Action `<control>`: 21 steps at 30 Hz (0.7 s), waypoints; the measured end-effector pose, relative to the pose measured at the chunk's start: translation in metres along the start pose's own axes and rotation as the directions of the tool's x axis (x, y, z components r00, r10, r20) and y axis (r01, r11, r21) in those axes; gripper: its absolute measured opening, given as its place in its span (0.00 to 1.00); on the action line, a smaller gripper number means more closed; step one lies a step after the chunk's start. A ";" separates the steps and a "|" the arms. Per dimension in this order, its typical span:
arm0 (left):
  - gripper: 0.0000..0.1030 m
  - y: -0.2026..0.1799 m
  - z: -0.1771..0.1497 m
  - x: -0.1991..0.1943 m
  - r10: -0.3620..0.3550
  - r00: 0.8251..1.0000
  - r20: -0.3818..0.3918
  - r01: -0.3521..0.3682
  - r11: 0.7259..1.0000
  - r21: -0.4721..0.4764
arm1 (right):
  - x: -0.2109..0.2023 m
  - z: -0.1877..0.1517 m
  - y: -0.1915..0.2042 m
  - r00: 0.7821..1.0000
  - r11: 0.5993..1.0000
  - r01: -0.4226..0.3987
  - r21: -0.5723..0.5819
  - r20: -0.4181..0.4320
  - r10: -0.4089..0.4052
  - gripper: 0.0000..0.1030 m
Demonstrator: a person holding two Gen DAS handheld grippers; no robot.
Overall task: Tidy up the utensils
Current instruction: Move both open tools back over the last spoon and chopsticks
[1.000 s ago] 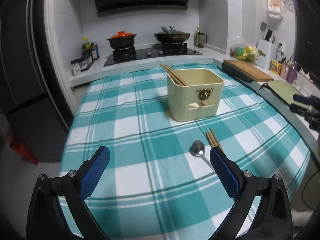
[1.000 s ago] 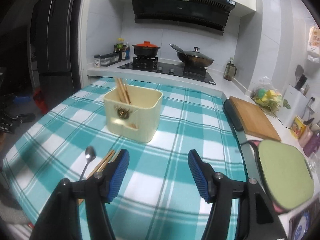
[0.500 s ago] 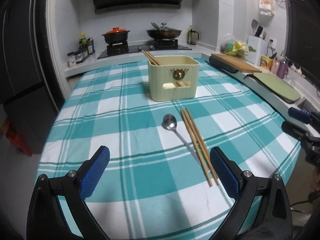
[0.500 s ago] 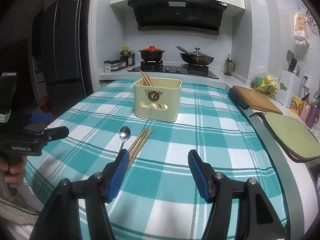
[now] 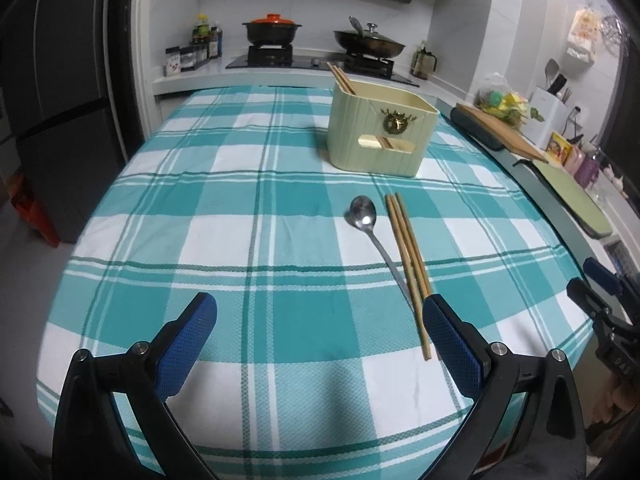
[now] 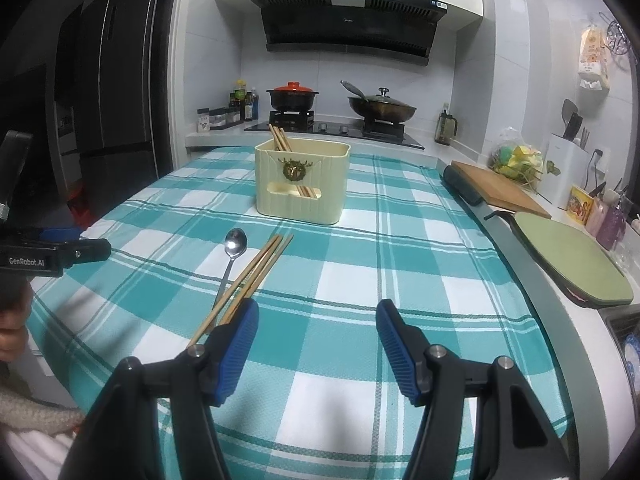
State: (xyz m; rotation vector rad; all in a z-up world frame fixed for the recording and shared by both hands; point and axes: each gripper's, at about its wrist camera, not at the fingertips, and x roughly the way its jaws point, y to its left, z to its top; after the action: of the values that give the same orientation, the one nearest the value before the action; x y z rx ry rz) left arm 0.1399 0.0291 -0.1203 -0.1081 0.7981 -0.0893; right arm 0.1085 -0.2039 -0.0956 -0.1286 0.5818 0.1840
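A cream utensil box (image 5: 380,132) stands on the teal checked tablecloth (image 5: 240,220) and holds a pair of chopsticks (image 5: 342,78). In front of it lie a metal spoon (image 5: 370,228) and a pair of wooden chopsticks (image 5: 408,256). My left gripper (image 5: 320,328) is open and empty, low over the cloth, with its right finger beside the near chopstick ends. My right gripper (image 6: 318,332) is open and empty; the chopsticks (image 6: 248,276) and spoon (image 6: 232,252) lie ahead to its left, the box (image 6: 302,180) beyond.
A stove with a red-lidded pot (image 6: 292,96) and a wok (image 6: 382,108) stands behind the table. A wooden cutting board (image 6: 500,188) and a green mat (image 6: 568,264) lie on the counter at right. A dark fridge (image 5: 52,100) stands at left.
Both grippers have pulled back from the box toward the table's near edge. The left view has swung so the spoon and chopsticks lie right of centre. Both stay open.
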 end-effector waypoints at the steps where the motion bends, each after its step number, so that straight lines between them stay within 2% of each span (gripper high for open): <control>1: 0.99 -0.001 -0.001 0.004 0.001 1.000 -0.008 -0.001 1.000 0.000 | 0.003 0.000 -0.001 1.000 1.000 -0.004 0.007 -0.004 0.004 0.60; 9: 0.99 -0.014 -0.008 0.041 0.038 0.996 -0.083 -0.033 0.997 0.065 | 0.031 -0.022 -0.001 0.997 0.999 -0.029 0.045 -0.073 0.032 0.56; 16: 0.99 -0.029 0.019 0.086 0.035 0.996 -0.084 -0.029 0.997 0.077 | 0.035 -0.027 -0.006 0.995 0.998 -0.021 0.055 -0.098 0.026 0.54; 21: 0.99 -0.043 0.034 0.128 0.074 0.993 -0.097 -0.064 0.993 0.103 | 0.037 -0.027 -0.007 0.994 0.998 -0.025 0.061 -0.105 0.031 0.54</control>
State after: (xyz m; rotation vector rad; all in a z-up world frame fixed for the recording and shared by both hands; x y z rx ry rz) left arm 0.2517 -0.0267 -0.1820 0.0189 0.8955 -0.0698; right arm 0.1259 -0.2099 -0.1380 -0.0729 0.6944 0.1876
